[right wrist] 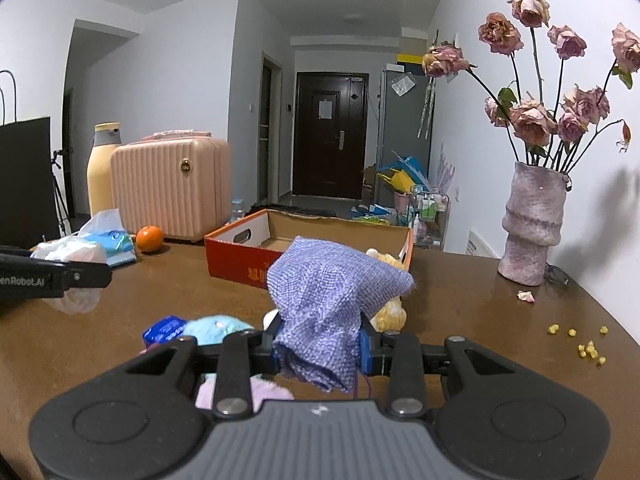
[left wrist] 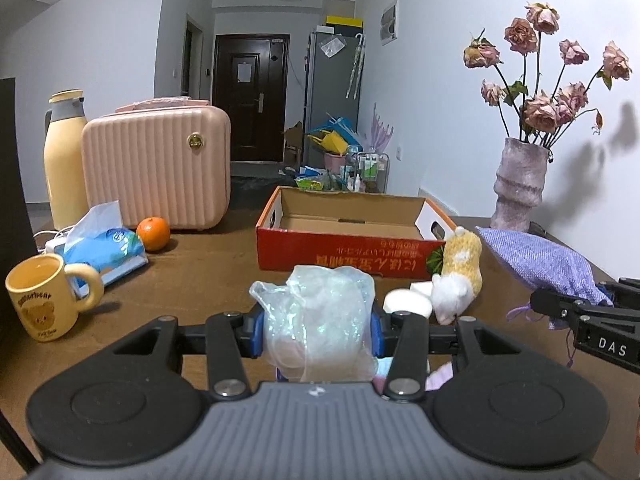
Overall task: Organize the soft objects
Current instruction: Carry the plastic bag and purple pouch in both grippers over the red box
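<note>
- Left gripper [left wrist: 316, 334] is clamped on a clear plastic bag [left wrist: 320, 312], near the cardboard box [left wrist: 348, 236].
- Right gripper [right wrist: 320, 350] is pinched tight on a purple cloth pouch [right wrist: 332, 292], held above the table [right wrist: 480, 320] before the box.

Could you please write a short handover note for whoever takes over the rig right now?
Left hand-held gripper: shut on a crumpled clear plastic bag.
Right hand-held gripper: shut on a purple woven cloth pouch.
The open red cardboard box looks empty.
The yellow-and-white plush toy and light blue plush lie on the brown table.
Left: box both held items, then the plush.
</note>
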`<move>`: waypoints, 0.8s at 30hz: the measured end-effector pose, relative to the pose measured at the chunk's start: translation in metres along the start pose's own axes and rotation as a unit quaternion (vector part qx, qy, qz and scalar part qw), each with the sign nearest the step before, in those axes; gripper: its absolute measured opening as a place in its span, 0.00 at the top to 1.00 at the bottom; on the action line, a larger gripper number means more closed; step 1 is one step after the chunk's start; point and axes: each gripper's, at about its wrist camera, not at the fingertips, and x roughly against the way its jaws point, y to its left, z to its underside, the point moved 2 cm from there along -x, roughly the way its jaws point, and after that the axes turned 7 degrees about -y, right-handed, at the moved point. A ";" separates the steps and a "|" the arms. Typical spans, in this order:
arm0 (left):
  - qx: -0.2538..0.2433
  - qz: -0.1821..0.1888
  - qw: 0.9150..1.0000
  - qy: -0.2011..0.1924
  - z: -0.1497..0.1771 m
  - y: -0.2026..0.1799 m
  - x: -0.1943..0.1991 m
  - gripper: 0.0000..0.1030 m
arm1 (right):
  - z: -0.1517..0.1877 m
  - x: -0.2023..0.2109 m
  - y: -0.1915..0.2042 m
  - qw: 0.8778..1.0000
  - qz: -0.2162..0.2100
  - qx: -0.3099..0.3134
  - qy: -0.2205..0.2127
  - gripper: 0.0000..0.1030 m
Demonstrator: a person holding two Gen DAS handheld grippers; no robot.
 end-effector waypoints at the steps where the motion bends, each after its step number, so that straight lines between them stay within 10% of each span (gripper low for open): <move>1: 0.000 0.000 1.000 -0.001 -0.002 0.000 -0.003 0.55 | -0.001 -0.003 -0.001 1.000 -0.002 -0.001 -0.001 0.68; 24: 0.006 -0.004 1.000 -0.002 -0.029 -0.002 -0.093 0.55 | -0.034 -0.084 -0.020 0.999 -0.039 0.017 -0.018 0.68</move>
